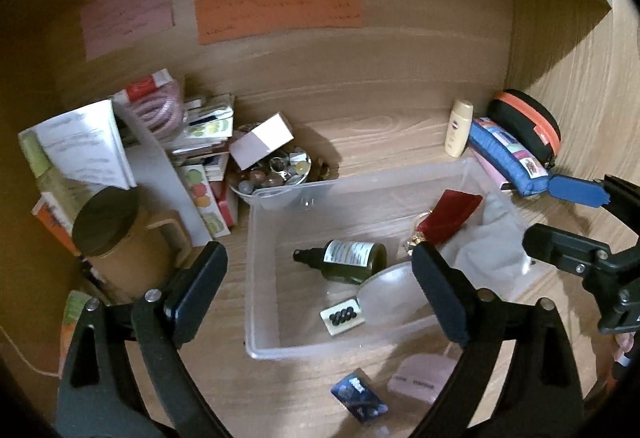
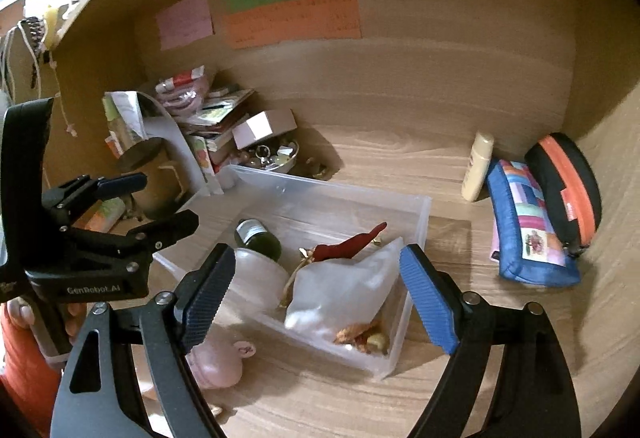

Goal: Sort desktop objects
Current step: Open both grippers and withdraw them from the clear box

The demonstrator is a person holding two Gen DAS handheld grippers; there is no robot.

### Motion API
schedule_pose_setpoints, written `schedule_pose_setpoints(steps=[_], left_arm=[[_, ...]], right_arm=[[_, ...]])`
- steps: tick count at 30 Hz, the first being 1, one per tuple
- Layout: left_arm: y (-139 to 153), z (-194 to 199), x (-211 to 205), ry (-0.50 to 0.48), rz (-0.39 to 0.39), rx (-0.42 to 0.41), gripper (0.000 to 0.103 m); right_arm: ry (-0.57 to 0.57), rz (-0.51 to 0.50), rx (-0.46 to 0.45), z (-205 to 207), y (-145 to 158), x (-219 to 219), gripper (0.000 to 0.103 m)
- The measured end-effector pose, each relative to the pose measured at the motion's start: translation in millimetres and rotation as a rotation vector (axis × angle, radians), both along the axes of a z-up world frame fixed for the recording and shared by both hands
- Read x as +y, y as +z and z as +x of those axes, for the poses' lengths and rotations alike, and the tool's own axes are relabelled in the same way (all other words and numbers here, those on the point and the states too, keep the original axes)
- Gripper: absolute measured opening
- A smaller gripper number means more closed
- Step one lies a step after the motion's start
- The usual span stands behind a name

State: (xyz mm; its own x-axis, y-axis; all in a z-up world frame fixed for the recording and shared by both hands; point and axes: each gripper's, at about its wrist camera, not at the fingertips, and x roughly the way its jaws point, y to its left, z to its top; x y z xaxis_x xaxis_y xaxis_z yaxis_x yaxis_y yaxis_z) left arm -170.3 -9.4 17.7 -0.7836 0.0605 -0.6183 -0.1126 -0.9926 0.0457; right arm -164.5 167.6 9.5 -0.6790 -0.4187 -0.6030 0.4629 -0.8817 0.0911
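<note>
Frame centre: a clear rectangular plastic bin (image 1: 256, 270) on the wooden worktop (image 1: 380, 134) holds a dark green glass bottle (image 1: 352, 258) and white pouch (image 2: 340, 286). Left gripper (image 1: 320, 294) and right gripper (image 2: 316, 294), both spread and empty, hover above.

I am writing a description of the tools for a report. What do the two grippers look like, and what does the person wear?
Both grippers are black scissor-like frames with silver rivets. The left gripper has dark pads. The right gripper has blue ribbed pads. The left gripper's body, seen from the right camera, carries white lettering. An orange-red sleeve shows beneath it.
</note>
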Motion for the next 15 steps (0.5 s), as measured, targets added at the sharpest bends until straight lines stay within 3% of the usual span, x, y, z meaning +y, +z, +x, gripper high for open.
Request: schedule_pose_setpoints(steps=[15], left_arm=[[-2,58,-16,0.046,0.054,0.01,0.098]], right_arm=[[0.015,-0.008,0.033,49,5,4,0.084]])
